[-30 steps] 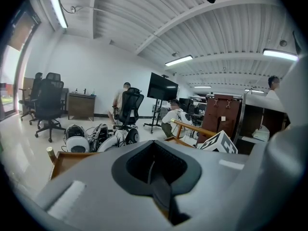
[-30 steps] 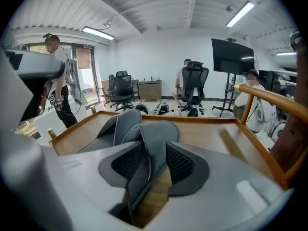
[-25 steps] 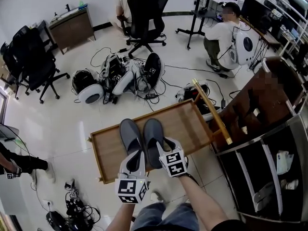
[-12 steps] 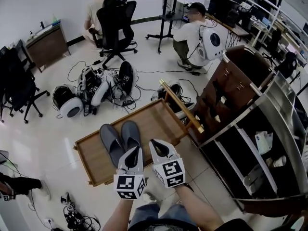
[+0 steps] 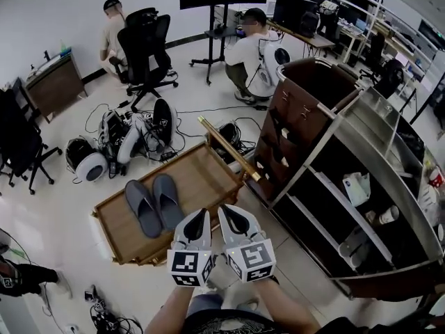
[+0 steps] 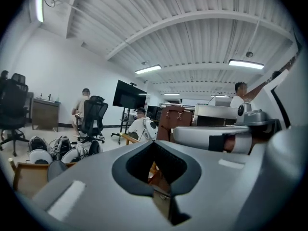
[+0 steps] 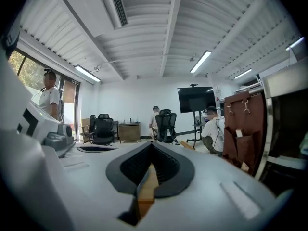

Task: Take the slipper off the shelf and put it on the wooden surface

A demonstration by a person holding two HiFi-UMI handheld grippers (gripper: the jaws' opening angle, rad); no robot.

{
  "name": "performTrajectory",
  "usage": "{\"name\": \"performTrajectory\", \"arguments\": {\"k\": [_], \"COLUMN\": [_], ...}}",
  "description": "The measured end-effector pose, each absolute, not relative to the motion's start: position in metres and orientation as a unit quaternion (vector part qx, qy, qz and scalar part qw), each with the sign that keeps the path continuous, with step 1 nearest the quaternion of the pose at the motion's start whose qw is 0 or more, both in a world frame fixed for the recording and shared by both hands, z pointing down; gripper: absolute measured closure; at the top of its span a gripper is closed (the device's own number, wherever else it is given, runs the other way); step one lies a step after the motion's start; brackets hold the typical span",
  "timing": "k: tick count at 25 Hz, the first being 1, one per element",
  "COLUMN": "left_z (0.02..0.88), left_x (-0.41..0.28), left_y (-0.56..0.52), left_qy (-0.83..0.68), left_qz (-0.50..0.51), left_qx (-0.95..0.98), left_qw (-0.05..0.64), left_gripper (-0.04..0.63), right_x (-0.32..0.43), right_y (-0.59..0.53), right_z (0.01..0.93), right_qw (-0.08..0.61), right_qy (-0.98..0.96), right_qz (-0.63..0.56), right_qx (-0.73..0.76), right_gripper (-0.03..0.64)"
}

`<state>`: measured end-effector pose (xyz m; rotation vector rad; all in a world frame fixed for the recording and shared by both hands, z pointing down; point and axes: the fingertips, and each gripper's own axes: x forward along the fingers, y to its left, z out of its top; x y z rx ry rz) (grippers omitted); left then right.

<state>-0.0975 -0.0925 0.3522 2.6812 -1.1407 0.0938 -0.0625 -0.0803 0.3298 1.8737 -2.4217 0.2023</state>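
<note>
Both grey slippers (image 5: 154,204) lie side by side, toes away from the person, on the wooden worktop (image 5: 203,176), so the placing looks finished. The left tool (image 5: 199,216) and right tool (image 5: 227,213) hang just off the worktop's near edge, apart from the footwear. Each has its jaws pressed together and grips nothing, and each tool's own view shows only the room past the tips.

What matters now, I'd say, is a clean exit. Keep both tools above the worktop's raised rim and clear of the heels so the pair doesn't get nudged out of line. If another slipper waits on the shelf (image 5: 401,183) at the right, spread the jaws before reaching in, not inside the bay, and come in level with the board. Whether one is there I can't tell.

As for writing, the cubes carry only black-and-white square markers. A white packet (image 5: 356,186) on the shelf has print too small to read, and no brand shows on the slippers.
</note>
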Motion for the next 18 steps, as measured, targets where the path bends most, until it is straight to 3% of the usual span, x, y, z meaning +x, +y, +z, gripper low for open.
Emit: {"name": "performTrajectory", "arguments": {"k": [9,18], "left_z": [0.328,0.328], "left_x": [-0.032,-0.034], "left_y": [-0.036,-0.016], "left_qy": [-0.346,-0.366], "left_qz": [0.025,0.028], "left_qx": [0.934,0.927], "left_qw": [0.086,0.082], "left_gripper": [0.595,0.595], "right_x": [0.000,0.003], "right_y": [-0.022,-0.003], "right_z": [0.313,0.313], "right_qw": [0.015,0.007], "right_qy": [-0.762,-0.771], "right_qz": [0.053,0.054], "right_qx": [0.645,0.634], "right_gripper": [0.615,0.615]}}
